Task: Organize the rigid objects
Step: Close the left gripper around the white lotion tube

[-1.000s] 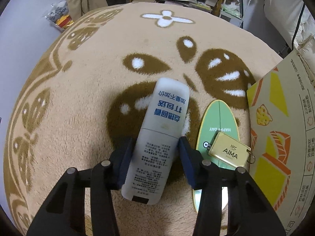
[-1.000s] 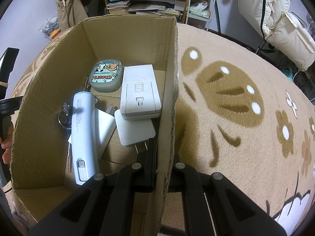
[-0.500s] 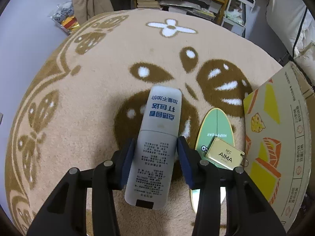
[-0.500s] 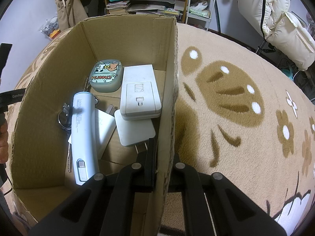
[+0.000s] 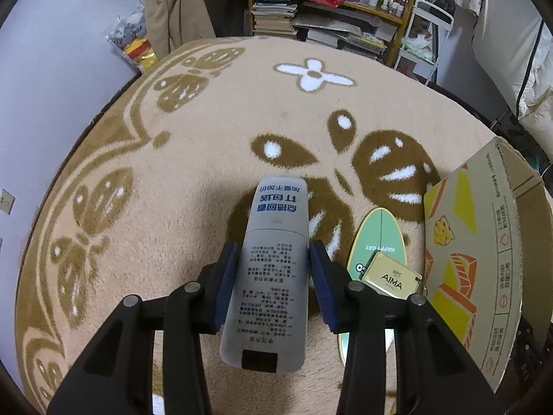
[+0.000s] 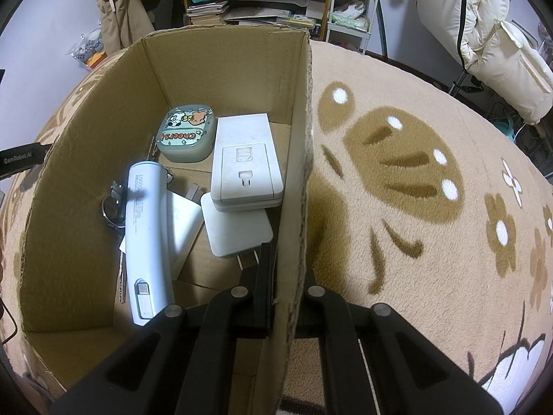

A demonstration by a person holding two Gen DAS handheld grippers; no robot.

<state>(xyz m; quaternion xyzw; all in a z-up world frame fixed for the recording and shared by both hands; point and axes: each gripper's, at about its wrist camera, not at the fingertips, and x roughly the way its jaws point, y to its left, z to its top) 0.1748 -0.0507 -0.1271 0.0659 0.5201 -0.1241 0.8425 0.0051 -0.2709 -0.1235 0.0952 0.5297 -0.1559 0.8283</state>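
Left gripper (image 5: 273, 276): its blue pads clamp the sides of a grey remote (image 5: 273, 269). The jaws have just been closing a little on it. They stand partly apart, as wide as the remote.
Remote: held over the rug (image 5: 172, 173), its far end pointing away from the camera. Printed text covers its face, and a dark window sits at the near end.
Rug: tan with brown leaf shapes and a white flower.
Loose on rug: a green oval mirror (image 5: 380, 238) marked HAPPY DAY lies just right of the remote. A gold tag (image 5: 392, 278) marked AIMA rests on the mirror.
Box (image 5: 477, 259): cardboard, open at the top, with yellow and orange print outside. It stands just right of the mirror.
Right gripper (image 6: 285, 297): the jaws are pinched tight on the box's right wall (image 6: 297, 180), one finger inside and one outside.
Box contents, back: a green case (image 6: 186, 133) with cartoon animals, and beside it a white socket block (image 6: 245, 159).
Box contents, middle: a white charger (image 6: 235, 228) lies partly under the socket block, its prongs towards the camera.
Box contents, left: a long white power bank (image 6: 145, 238) lies on a second white adapter (image 6: 181, 224). Keys on a ring (image 6: 112, 204) lie by its left side.
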